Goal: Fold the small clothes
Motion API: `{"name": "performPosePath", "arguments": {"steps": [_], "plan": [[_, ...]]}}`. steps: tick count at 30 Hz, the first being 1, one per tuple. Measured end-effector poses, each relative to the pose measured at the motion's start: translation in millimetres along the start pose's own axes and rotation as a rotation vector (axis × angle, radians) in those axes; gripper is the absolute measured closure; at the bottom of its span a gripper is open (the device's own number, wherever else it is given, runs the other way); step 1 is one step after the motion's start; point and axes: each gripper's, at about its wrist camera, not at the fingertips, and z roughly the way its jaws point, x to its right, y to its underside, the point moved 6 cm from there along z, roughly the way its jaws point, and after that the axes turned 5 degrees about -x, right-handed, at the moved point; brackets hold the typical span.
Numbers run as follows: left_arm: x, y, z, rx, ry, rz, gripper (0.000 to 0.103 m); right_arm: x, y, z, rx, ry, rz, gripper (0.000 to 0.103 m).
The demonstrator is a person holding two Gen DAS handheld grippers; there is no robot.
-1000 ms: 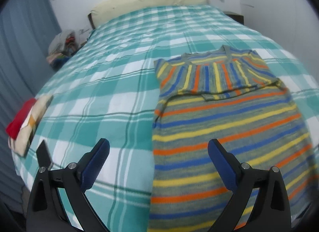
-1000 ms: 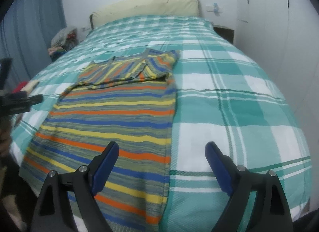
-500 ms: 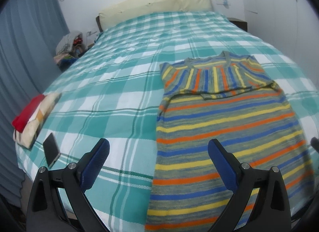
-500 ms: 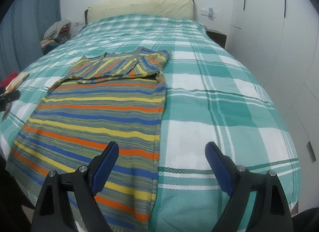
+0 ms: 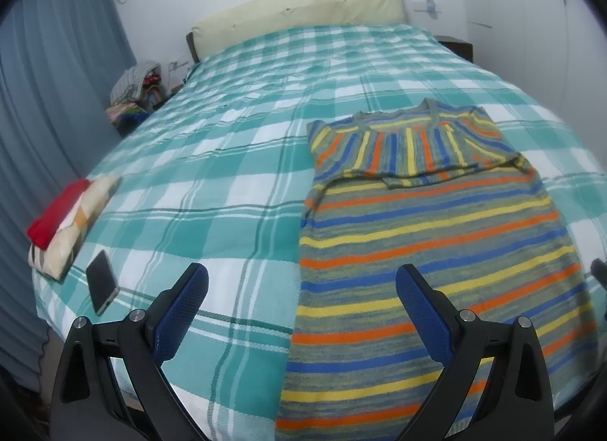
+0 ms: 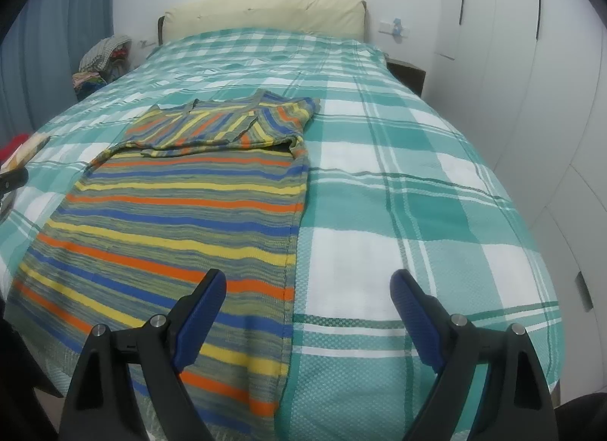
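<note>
Because its sleeves are already folded in across the chest, the striped sweater (image 5: 428, 236) lies as a long, narrow strip on the bed (image 5: 235, 160), collar toward the cream headboard (image 5: 299, 12) and hem at the near edge, which looks like the setup for folding the body up from the bottom. Both tools hang above that near edge, tilted down toward the cloth, and neither touches it. The left gripper (image 5: 301, 308) has its jaws spread wide with nothing between the blue pads; the sweater's left side edge runs up the gap between them, so the garment lies mostly under and beyond the right-hand pad. The right gripper (image 6: 308, 312) is likewise wide open and empty, and the sweater's right side edge passes up between its jaws, the cloth lying under the left-hand pad and bare plaid sheet under the other. That mirrored stance seems chosen so each tool can drop onto its own hem corner. Well off to the left, near the bed's edge, sit a folded red and cream pile (image 5: 64, 225) and a dark phone (image 5: 101, 286), clear of the working area.
</note>
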Motion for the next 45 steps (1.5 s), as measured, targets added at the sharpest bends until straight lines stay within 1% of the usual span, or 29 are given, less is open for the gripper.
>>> {"name": "performPosePath", "arguments": {"steps": [10, 25, 27, 31, 34, 39, 45], "plan": [[-1, 9, -1, -0.008, 0.000, -0.002, 0.003, -1, 0, 1, 0.002, 0.017, -0.013, 0.016], [5, 13, 0, -0.017, 0.002, 0.001, 0.003, -1, 0, 2, 0.003, 0.024, -0.016, 0.016], [7, 17, 2, -0.022, 0.004, 0.002, 0.003, 1, 0, 1, 0.006, 0.041, -0.014, 0.016], [9, 28, 6, -0.034, 0.014, 0.000, 0.003, 9, -1, -3, 0.014, 0.102, -0.003, 0.016], [8, 38, 12, -0.057, 0.014, 0.007, 0.003, 15, -1, -7, 0.021, 0.144, -0.008, 0.016], [4, 52, 19, -0.098, 0.005, 0.014, 0.003, 17, 0, -8, 0.012, 0.162, -0.014, 0.016], [-7, 60, 23, -0.120, -0.008, 0.002, 0.003, 15, -1, -9, 0.017, 0.186, -0.029, 0.016]]}}
